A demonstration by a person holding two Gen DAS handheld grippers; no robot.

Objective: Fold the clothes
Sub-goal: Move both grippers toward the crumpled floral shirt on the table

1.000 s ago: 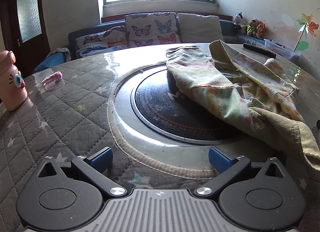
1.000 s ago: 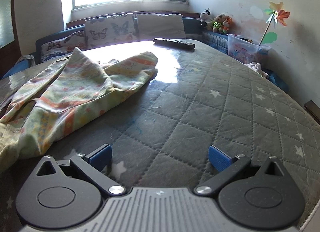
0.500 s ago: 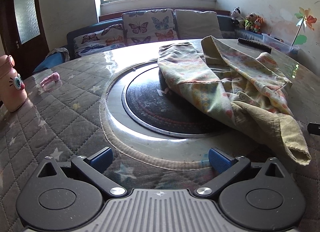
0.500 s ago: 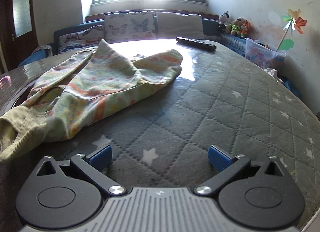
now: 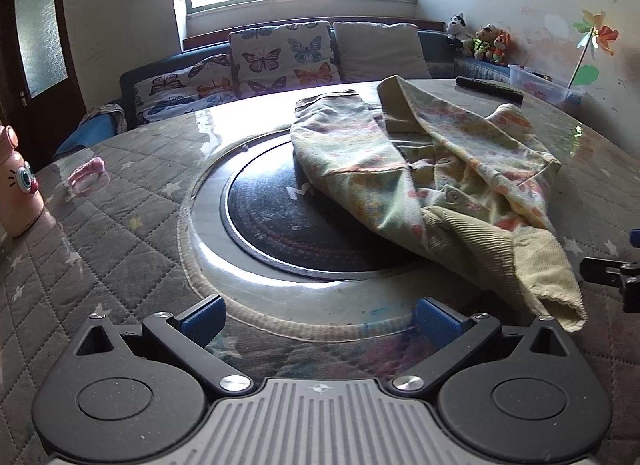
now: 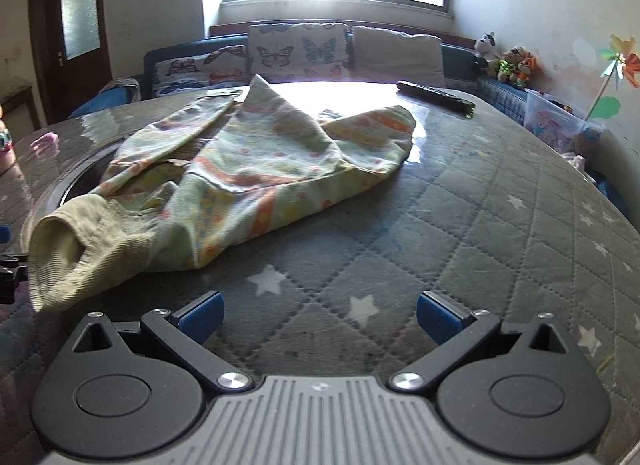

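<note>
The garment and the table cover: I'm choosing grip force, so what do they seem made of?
Garment: soft printed fabric, likely cotton, matte and creased; its cuff is ribbed knit, shown by fine parallel ridges. Table cover: quilted cloth with diamond stitching and stars, apparently under a clear glossy sheet, given the window glare.

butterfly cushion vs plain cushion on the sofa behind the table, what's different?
The butterfly cushion is printed with coloured butterflies; the plain cushion is a single pale colour with no pattern. The butterfly cushion stands to the left, the plain cushion to its right, nearer the stuffed toys. Both stand upright against the sofa back under the window.
</note>
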